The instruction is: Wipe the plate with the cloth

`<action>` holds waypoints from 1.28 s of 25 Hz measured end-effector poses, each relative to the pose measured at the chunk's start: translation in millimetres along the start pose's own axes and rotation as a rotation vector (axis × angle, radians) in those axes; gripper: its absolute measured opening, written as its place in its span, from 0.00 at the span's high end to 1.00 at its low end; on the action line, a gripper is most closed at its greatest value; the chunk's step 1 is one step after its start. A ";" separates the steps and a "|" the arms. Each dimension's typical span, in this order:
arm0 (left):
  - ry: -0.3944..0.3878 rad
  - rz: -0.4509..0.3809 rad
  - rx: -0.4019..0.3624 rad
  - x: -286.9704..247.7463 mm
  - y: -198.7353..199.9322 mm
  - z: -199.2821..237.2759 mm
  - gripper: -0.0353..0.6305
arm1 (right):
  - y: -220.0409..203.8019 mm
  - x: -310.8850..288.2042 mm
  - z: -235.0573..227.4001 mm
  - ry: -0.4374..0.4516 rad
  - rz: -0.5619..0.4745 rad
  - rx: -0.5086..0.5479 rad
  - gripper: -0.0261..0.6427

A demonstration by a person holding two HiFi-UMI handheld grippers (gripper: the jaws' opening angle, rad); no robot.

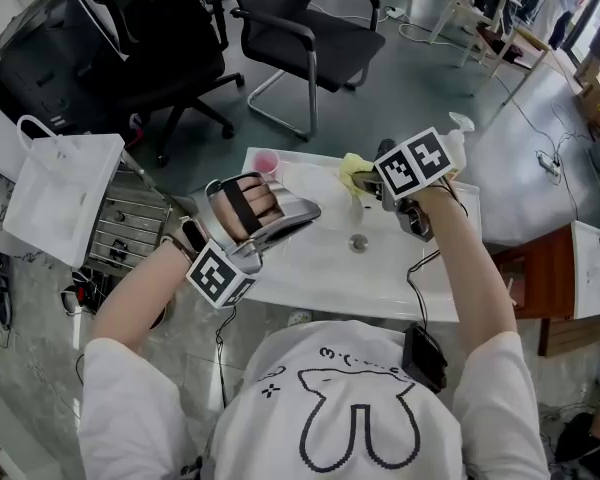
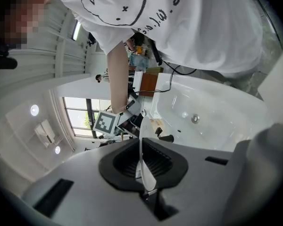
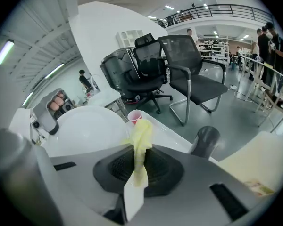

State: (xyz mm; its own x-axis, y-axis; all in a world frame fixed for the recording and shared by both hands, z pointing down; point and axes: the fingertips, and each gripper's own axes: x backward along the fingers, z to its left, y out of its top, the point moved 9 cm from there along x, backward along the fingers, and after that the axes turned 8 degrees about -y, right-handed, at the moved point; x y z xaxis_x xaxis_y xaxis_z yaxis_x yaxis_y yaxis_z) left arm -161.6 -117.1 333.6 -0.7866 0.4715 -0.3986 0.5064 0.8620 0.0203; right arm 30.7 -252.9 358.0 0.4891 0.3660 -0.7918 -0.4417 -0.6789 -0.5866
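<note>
At centre-left of the head view, the left gripper (image 1: 305, 213) is clamped on the rim of a white plate (image 3: 87, 132), holding it over the white sink (image 1: 310, 268). The right gripper (image 1: 372, 190), at upper centre, pinches a yellow cloth (image 1: 352, 171) just beside the plate's edge. 1 pink cup (image 1: 265, 161) stands at the sink's upper-left corner.
</note>
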 end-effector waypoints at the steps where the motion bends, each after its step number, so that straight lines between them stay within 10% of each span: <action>1: -0.002 0.001 0.011 -1.3 -0.7 -1.5 0.92 | -3.2 4.0 1.4 -0.002 -0.005 0.014 0.89; 8: 0.056 0.029 0.173 -3.6 -13.0 -4.5 0.92 | -16.1 56.0 17.5 -0.004 -0.178 0.044 0.89; 17: 0.114 0.053 0.560 -5.6 -30.3 -10.9 0.92 | -43.4 102.3 24.8 0.007 -0.514 -0.180 0.89; 27: 0.268 0.018 1.134 -10.7 -47.9 -17.1 0.92 | -67.2 101.6 14.5 -0.137 -0.740 -0.351 0.89; 32: 0.388 -0.128 1.608 -8.2 -62.2 -29.3 0.92 | -71.3 103.2 13.0 -0.190 -0.768 -0.353 0.89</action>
State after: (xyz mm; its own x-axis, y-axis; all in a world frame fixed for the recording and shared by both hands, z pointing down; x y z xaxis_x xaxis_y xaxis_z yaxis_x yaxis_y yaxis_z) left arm -197.0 -169.1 362.5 -0.7598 0.6451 -0.0810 0.0654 -0.0481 -0.9967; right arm 102.9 -158.4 315.9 0.4079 0.8831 -0.2319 0.2343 -0.3468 -0.9082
